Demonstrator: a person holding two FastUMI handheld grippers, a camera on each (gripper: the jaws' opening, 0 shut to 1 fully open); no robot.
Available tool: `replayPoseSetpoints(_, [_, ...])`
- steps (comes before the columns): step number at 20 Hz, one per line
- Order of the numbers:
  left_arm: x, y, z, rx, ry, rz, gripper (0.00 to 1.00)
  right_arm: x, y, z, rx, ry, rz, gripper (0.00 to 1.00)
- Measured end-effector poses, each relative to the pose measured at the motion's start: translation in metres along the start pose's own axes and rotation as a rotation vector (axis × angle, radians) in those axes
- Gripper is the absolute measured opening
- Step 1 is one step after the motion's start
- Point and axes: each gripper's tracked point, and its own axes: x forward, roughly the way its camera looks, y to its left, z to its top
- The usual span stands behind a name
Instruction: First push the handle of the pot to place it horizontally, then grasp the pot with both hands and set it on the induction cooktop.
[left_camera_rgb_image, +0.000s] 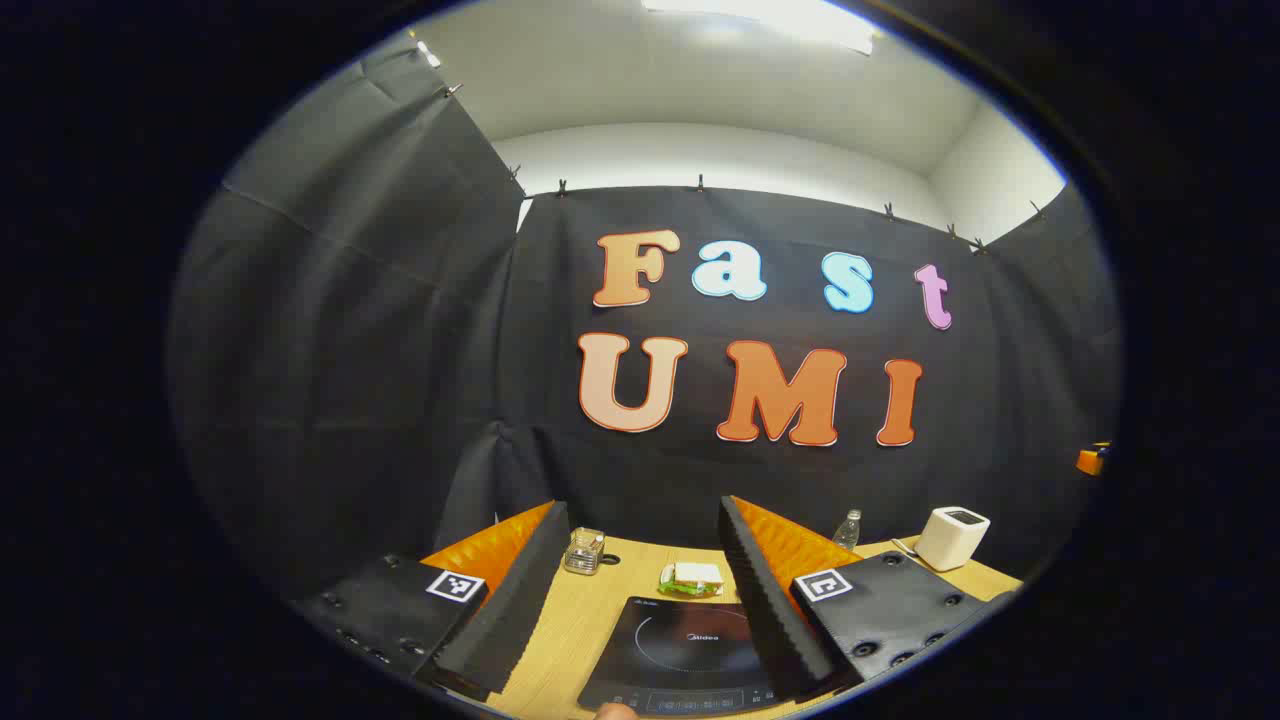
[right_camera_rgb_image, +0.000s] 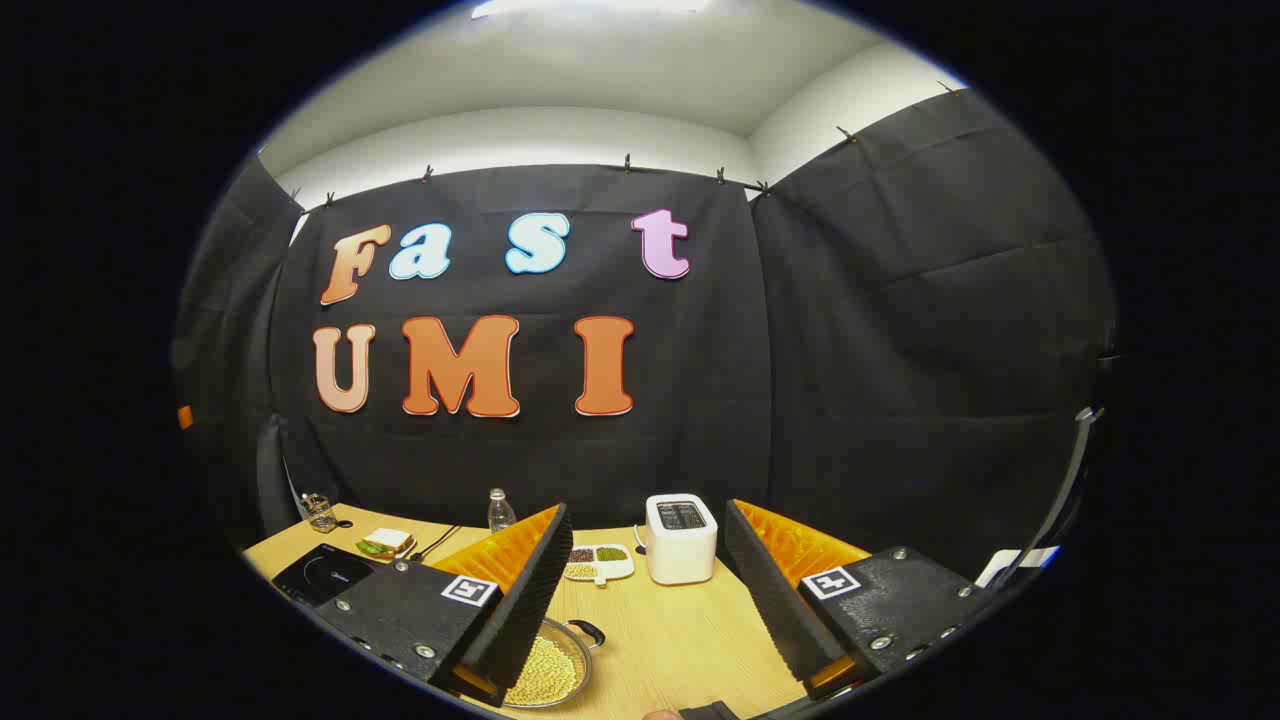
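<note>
Right now I have both hand-held grippers held high with fingers apart and nothing between them: the left hand-held gripper (left_camera_rgb_image: 640, 590) looks down on the induction cooktop (left_camera_rgb_image: 690, 650) near the tabletop's (right_camera_rgb_image: 680, 640) front edge. The pot (right_camera_rgb_image: 550, 665), full of pale beans, sits low under my right hand-held gripper (right_camera_rgb_image: 645, 600), by its left finger, so the right is nearer. Its dark handle (right_camera_rgb_image: 588, 632) points up-right toward the far edge, I judge, not yet horizontal.

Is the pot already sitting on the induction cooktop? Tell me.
No: the cooktop lies bare, while the pot sits on the table.
</note>
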Motion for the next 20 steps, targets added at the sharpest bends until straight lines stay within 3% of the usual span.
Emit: replayPoseSetpoints(20, [0.002,-0.002,-0.011,0.017,0.023,-0.007,0.97,-0.004,0.011,-0.008,0.018,0.030,0.019,0.95])
